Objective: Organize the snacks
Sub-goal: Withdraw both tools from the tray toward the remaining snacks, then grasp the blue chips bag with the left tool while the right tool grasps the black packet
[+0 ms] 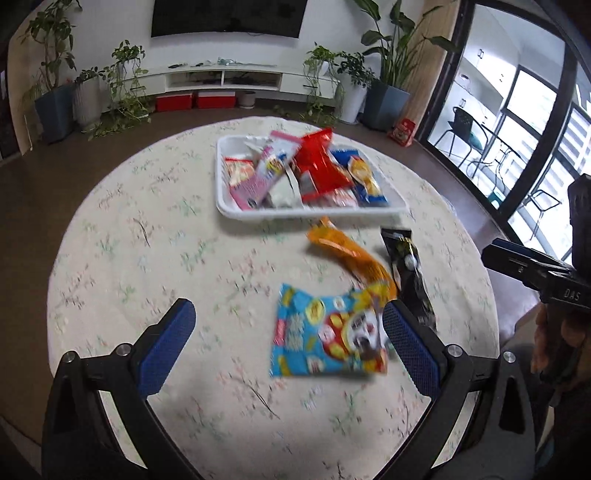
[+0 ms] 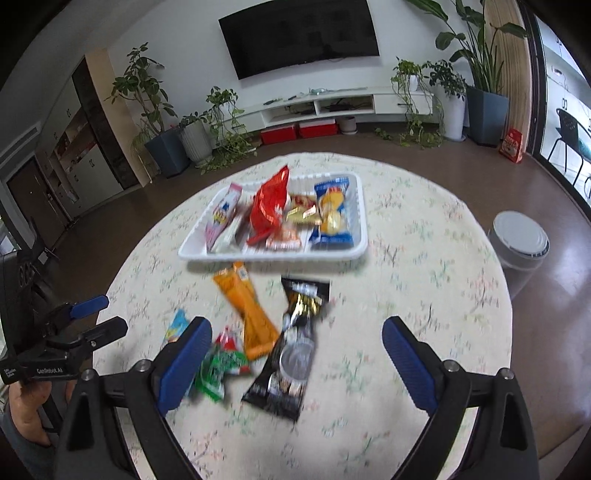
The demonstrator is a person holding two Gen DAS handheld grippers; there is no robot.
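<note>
Living room: TV [image 2: 301, 35] on wall, plants along floor. Round table [image 1: 147, 236] with floral cloth. White tray [image 1: 314, 212] at far side, filled with snack packs. Loose on cloth near tray: black pack [image 2: 291, 350], orange pack [image 2: 245, 306], blue pack [image 1: 325, 339], green pack [image 2: 218, 369]. Left gripper [image 1: 288, 339] jaws spread wide, empty, above blue pack. Right gripper [image 2: 295, 362] jaws spread wide, empty, above black pack.

Both wrist views look forward and downward over the round floral-clothed tabletop [image 1: 147, 229] toward the wall-mounted black television [image 2: 299, 35] (left from nearer its left edge), sharing the white plastic snack tray [image 1: 221, 173] centrally.
</note>
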